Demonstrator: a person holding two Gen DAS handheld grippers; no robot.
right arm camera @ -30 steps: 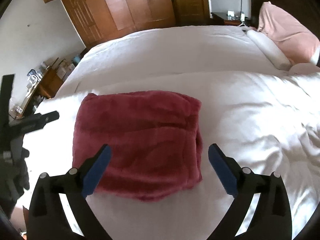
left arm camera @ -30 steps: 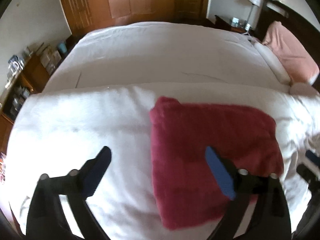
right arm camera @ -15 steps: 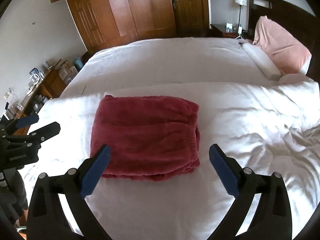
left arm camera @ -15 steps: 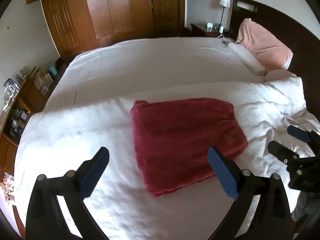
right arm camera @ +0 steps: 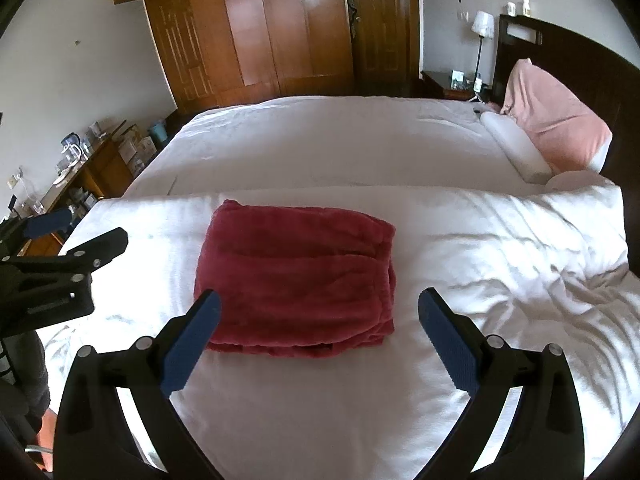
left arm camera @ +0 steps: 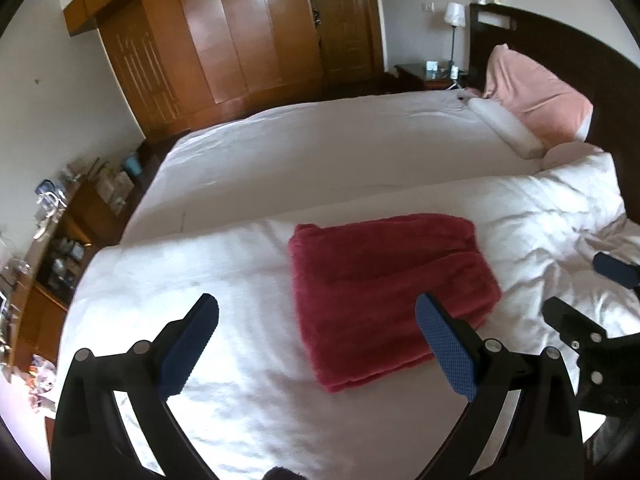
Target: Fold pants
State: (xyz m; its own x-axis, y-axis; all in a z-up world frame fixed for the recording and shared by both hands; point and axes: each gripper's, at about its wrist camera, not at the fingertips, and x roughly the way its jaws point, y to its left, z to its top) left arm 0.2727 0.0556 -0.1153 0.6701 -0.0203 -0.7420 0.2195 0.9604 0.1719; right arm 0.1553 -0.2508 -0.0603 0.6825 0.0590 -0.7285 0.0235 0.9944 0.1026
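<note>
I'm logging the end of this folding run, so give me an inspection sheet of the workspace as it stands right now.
Surface: white duvet on the bed, wrinkled toward the headboard side.
Job's things: red pants folded into a compact stack, lying flat on the duvet, untouched.
Clutter: nothing seen on the duvet besides the pants.
Grippers: left gripper and right gripper both open, empty, held above the bed.
Cables: a thin cord by the nightstand; hard to tell more.
Surroundings: pink pillow against the dark headboard, lamp, wooden wardrobe, crowded side shelf.
</note>
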